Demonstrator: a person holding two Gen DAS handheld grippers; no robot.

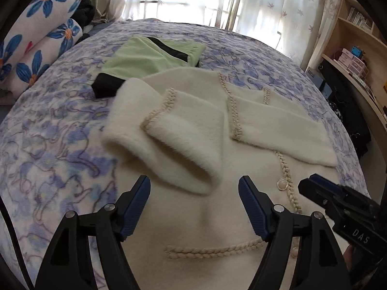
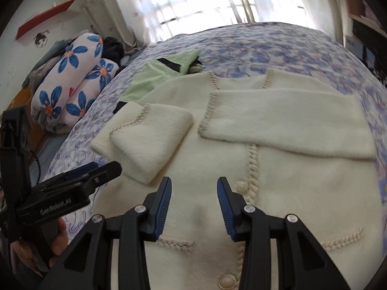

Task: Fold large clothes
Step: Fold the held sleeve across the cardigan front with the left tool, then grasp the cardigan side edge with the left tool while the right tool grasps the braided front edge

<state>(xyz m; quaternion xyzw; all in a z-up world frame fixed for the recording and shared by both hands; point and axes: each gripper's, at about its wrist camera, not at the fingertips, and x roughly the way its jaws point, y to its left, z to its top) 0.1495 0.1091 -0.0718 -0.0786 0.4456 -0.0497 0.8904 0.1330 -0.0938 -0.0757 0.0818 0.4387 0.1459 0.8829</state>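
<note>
A cream fuzzy cardigan (image 1: pixel 205 217) (image 2: pixel 290 181) with braided trim and pearl buttons lies front up on the bed. Both sleeves are laid across its front. The left sleeve (image 1: pixel 169 145) (image 2: pixel 150 135) is doubled back on itself, and the right sleeve (image 1: pixel 278 125) (image 2: pixel 290 120) lies flat across the chest. My left gripper (image 1: pixel 194 181) (image 2: pixel 113 166) hovers open just short of the doubled sleeve, holding nothing. My right gripper (image 2: pixel 194 181) (image 1: pixel 307 183) hangs over the button placket with its jaws apart and nothing between them.
A folded green garment with black trim (image 1: pixel 145 58) (image 2: pixel 157 75) lies behind the cardigan on the blue-patterned bed cover (image 1: pixel 48 133). A rolled floral quilt (image 1: pixel 36 48) (image 2: pixel 72 82) sits at the left edge. Shelves (image 1: pixel 350 60) stand to the right. A hand (image 2: pixel 58 236) grips the left tool.
</note>
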